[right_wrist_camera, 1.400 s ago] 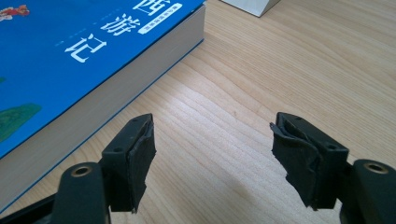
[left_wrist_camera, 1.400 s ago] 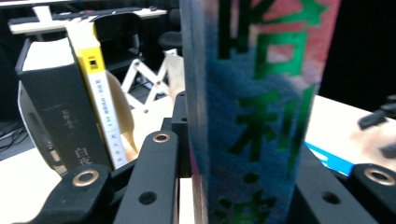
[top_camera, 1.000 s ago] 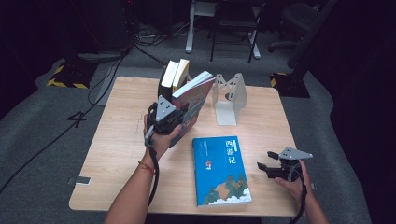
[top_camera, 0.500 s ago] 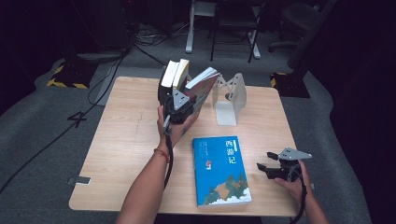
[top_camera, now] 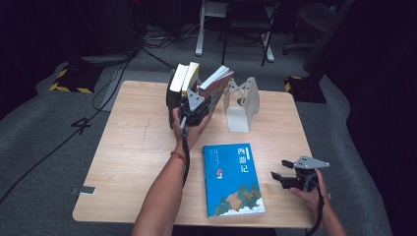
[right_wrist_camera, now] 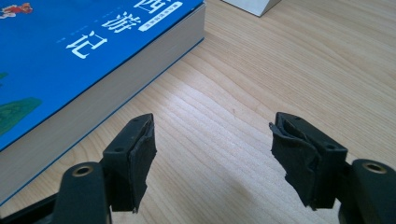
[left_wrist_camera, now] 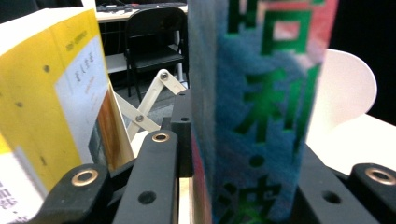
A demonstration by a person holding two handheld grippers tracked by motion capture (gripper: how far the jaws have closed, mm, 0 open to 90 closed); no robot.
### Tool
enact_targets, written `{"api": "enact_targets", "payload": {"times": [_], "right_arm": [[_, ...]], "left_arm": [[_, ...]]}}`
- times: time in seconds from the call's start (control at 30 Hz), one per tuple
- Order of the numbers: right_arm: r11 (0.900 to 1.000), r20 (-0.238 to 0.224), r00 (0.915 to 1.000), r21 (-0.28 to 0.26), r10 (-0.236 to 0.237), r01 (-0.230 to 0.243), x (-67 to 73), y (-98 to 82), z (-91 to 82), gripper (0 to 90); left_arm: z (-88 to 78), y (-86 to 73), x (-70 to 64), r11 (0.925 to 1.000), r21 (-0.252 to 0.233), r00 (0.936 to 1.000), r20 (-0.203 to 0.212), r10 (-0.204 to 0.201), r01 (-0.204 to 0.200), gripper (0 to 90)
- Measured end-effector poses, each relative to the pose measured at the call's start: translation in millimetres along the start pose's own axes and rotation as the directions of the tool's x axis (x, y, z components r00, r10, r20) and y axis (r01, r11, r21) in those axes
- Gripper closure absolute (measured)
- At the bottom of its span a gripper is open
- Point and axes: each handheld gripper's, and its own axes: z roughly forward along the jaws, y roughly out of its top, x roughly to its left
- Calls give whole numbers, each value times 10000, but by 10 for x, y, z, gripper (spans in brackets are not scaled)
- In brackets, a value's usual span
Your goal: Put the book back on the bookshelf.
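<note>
My left gripper point(top_camera: 200, 102) is shut on a book with a blue-green cover and green characters point(left_wrist_camera: 261, 116). It holds this book point(top_camera: 216, 82) tilted, at the far side of the table, between the standing books point(top_camera: 179, 83) and the white bookend point(top_camera: 241, 101). In the left gripper view the yellow cover of a standing book point(left_wrist_camera: 51, 107) is close at the left. A thick blue book point(top_camera: 233, 179) lies flat near the front edge. My right gripper point(top_camera: 282, 178) rests to its right, open, with bare wood between its pads point(right_wrist_camera: 140, 154).
The wooden table point(top_camera: 133, 147) has free room on its left half and at the right, around the right gripper. A chair point(left_wrist_camera: 154, 42) and desk legs stand beyond the far edge. A small grey tag point(top_camera: 84, 190) lies at the front left corner.
The left gripper has carried its book away from the person and a little to the right, up beside the standing books. The right gripper has stayed put.
</note>
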Motion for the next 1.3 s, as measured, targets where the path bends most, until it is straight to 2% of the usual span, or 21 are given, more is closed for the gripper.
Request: {"api": "enact_targets", "payload": {"times": [0.23,0.43,0.57,0.83,0.9,0.93,1.0,1.13,1.17,1.3], "right_arm": [[9999,10,10000,97,-29,29,17,1,12,311],[9998,-24,10000,197,-72,72,34,1,36,312],[9998,-34,10000,183,-69,70,35,0,35,312],[9997,-51,10000,218,-82,83,27,-2,30,311],[9997,-60,10000,239,-71,73,32,-3,39,312],[9995,-68,9999,286,-115,117,39,-2,43,311],[9994,-99,9998,316,-157,160,45,-1,49,311],[9992,-82,9998,360,-181,183,51,-2,58,311],[9989,-103,9997,420,-199,203,52,-6,68,310],[9986,-117,9997,468,-236,242,62,-10,82,310]], "left_arm": [[-63,-71,-15,10000,24,10000,47,-25,25,733],[-116,-180,56,9997,190,9999,-21,-156,156,727],[-124,-180,56,9996,209,9997,-95,-212,214,725],[-142,-282,56,9990,365,9997,-33,-245,246,670],[-147,-351,66,9983,533,9997,-99,-214,219,654],[-150,-399,82,9971,670,9993,-112,-344,351,627],[-160,-445,92,9969,638,9989,-95,-449,454,620],[-157,-521,85,9949,961,9995,-73,-306,311,614],[-151,-585,75,9936,1052,9992,-60,-402,406,606],[-122,-680,60,9897,1381,9992,-143,-372,388,612]]}}
